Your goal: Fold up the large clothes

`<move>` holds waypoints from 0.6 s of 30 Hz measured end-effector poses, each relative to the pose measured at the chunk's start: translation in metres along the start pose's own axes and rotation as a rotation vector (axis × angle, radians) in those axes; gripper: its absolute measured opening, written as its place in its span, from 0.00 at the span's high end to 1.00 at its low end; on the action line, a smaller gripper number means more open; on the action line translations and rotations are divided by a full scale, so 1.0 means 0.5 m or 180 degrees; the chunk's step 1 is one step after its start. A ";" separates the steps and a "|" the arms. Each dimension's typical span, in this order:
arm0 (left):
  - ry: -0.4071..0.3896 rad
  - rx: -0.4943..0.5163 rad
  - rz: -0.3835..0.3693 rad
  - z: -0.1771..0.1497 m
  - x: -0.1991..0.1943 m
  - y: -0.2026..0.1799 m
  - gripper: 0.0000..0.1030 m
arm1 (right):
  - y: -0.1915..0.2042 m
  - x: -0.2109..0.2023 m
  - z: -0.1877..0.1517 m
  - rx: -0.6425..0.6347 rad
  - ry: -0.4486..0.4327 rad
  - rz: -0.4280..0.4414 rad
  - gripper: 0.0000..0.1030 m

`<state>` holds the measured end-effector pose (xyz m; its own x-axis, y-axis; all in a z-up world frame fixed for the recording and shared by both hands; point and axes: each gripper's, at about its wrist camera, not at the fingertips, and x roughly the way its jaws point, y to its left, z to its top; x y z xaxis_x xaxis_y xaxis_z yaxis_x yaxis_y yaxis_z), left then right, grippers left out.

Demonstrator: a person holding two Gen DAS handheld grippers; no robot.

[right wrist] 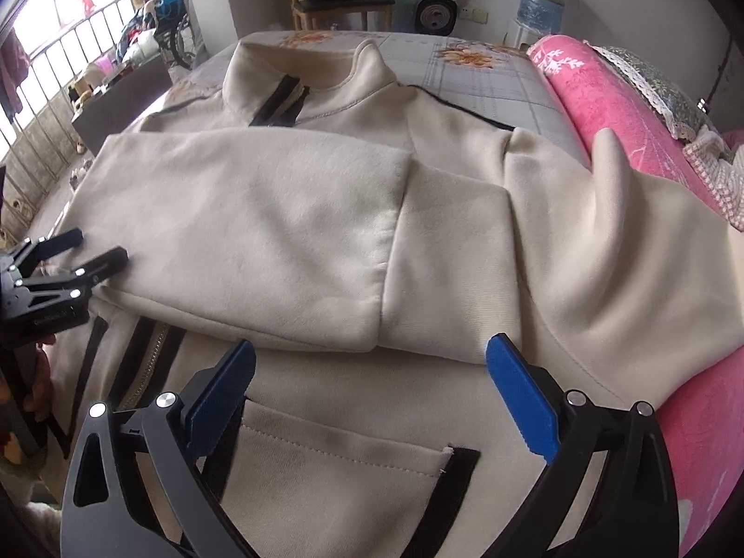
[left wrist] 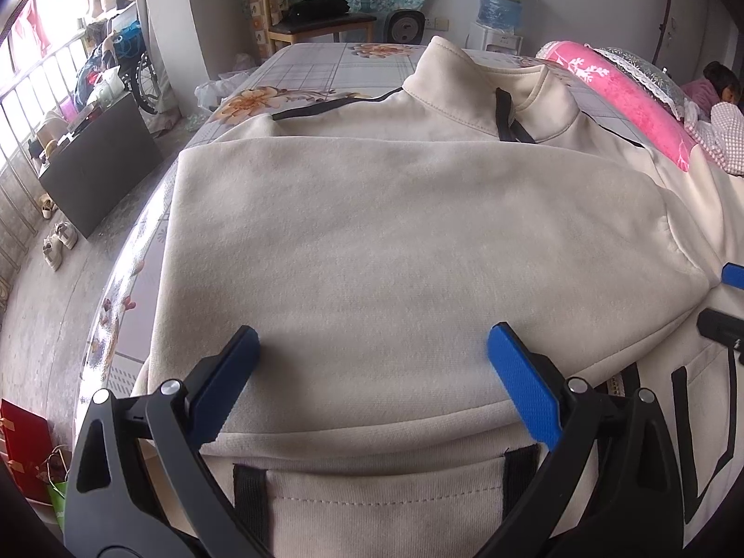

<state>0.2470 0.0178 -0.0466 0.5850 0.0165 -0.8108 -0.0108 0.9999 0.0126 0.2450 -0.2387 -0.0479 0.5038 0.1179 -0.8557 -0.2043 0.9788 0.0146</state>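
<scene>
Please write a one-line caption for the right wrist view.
Open right gripper hovers over a cream zip-front jacket with both sleeves folded across its chest.

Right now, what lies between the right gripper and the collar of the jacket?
In the right wrist view, the sleeves folded across the jacket's chest lie between the open right gripper and the collar.

The jacket (left wrist: 372, 242) is cream with black trim at its zip, shoulders and pockets. The sheet (left wrist: 325, 69) under it is pale grey, checked, with orange flowers. The bolster (right wrist: 604, 93) is bright pink with white sprigs. Both grippers, left (left wrist: 372, 348) and right (right wrist: 372, 362), are black with blue pads (left wrist: 521, 381). The water jug (left wrist: 502, 0) is blue.
</scene>
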 end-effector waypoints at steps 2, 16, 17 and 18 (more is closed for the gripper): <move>-0.0001 0.0001 -0.0002 0.000 0.000 0.000 0.07 | -0.032 -0.032 0.000 0.0166 -0.0153 -0.0044 0.06; -0.0007 0.0006 -0.0011 -0.001 -0.001 0.000 0.07 | -0.499 -0.185 -0.112 0.2233 -0.0838 -0.0769 0.15; -0.0007 0.0006 -0.0012 -0.001 -0.001 0.000 0.07 | -0.528 -0.183 -0.119 0.2374 -0.0872 -0.0804 0.16; -0.0007 0.0007 -0.0012 -0.001 -0.001 0.000 0.07 | -0.553 -0.180 -0.126 0.2503 -0.0900 -0.0826 0.19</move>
<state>0.2463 0.0180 -0.0462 0.5869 0.0127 -0.8096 -0.0069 0.9999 0.0107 0.2036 -0.5307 -0.0076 0.6648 -0.1896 -0.7226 0.5312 0.8000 0.2788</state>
